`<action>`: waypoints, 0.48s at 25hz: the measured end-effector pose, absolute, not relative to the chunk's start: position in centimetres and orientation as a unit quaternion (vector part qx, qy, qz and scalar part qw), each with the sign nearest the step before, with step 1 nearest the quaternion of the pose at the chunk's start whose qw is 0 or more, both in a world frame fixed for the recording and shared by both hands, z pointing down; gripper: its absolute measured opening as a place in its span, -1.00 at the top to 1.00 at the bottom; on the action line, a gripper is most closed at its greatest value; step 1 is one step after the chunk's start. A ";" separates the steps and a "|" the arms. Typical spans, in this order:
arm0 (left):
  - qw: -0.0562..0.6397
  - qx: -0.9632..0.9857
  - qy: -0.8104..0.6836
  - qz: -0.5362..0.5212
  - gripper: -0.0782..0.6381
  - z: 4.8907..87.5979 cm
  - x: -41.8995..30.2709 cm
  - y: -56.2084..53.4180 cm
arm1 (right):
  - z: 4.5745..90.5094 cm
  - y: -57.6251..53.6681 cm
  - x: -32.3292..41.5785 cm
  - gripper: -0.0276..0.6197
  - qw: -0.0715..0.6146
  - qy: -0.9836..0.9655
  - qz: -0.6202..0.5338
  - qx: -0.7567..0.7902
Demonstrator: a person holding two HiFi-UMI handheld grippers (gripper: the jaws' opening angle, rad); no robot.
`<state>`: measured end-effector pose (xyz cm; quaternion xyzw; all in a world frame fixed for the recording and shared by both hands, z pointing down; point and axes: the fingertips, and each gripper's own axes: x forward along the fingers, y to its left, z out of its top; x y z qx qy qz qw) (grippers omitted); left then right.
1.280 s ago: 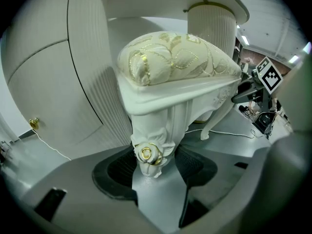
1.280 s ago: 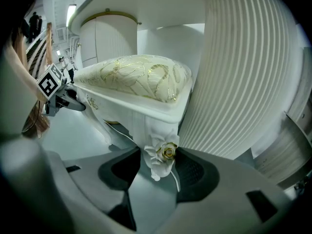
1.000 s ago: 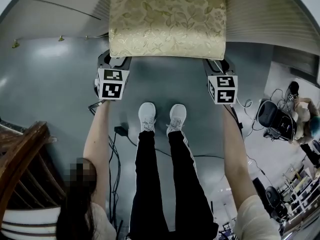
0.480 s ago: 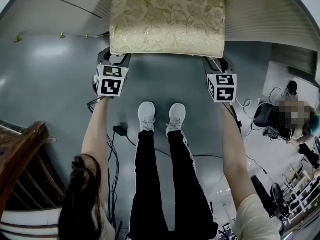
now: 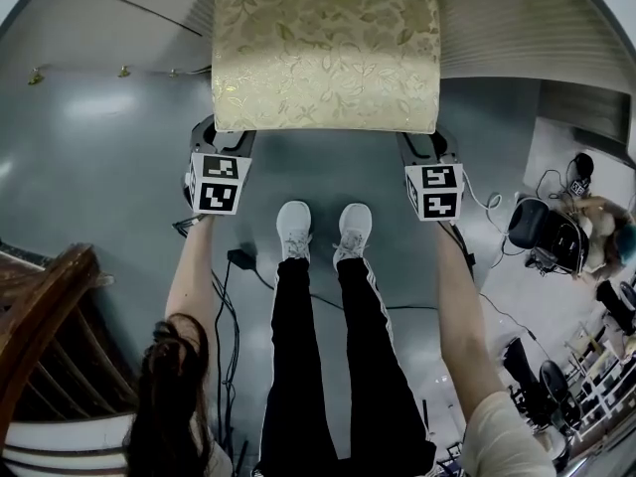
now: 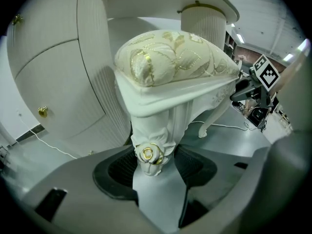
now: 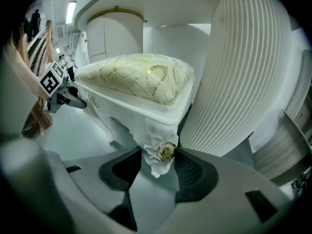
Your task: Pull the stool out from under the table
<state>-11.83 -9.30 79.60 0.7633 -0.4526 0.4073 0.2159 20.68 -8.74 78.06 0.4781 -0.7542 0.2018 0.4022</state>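
Black striped trousers [image 5: 318, 366], white sneakers [image 5: 292, 229], prob. pale sleeves [image 5: 497, 440]; b/w cubes [image 5: 221, 172] on left gripper [image 6: 155, 162], right gripper [image 7: 158, 165].

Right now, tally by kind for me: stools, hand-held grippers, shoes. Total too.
stool: 1
hand-held grippers: 2 (left hand-held gripper, right hand-held gripper, each closed on a front leg of the stool)
white shoes: 2
Total: 5

Bare grey floor [image 5: 328, 172] lies open between the stool [image 5: 326, 53] and the person's shoes [image 5: 292, 229]. A ribbed white pedestal [image 7: 243, 72] stands just beside the stool's right corner, and a curved white panel [image 6: 53, 72] is close at its left. Cables [image 5: 221, 306] cross the floor beside the left arm [image 5: 189, 276]. A wooden frame [image 5: 40, 296] blocks the lower left.
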 end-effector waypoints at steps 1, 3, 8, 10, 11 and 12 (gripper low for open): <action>0.218 0.762 -0.451 0.410 0.06 79.6 -11.8 -9.3 | 78.1 -8.7 20.7 0.21 0.403 -0.754 0.204 0.477; 0.216 0.763 -0.447 0.413 0.06 79.4 -11.9 -9.5 | 78.1 -8.5 20.6 0.21 0.404 -0.752 0.209 0.477; 0.228 0.760 -0.438 0.422 0.06 79.1 -12.0 -9.3 | 77.8 -8.1 20.5 0.21 0.406 -0.747 0.216 0.480; 0.226 0.762 -0.436 0.422 0.06 79.1 -12.1 -9.5 | 77.8 -8.0 20.4 0.21 0.407 -0.745 0.217 0.481; 0.223 0.764 -0.435 0.422 0.06 79.1 -12.2 -9.6 | 77.8 -7.9 20.3 0.21 0.407 -0.745 0.218 0.482; 0.223 0.764 -0.433 0.423 0.06 79.2 -12.3 -9.7 | 77.8 -7.9 20.2 0.21 0.408 -0.744 0.220 0.482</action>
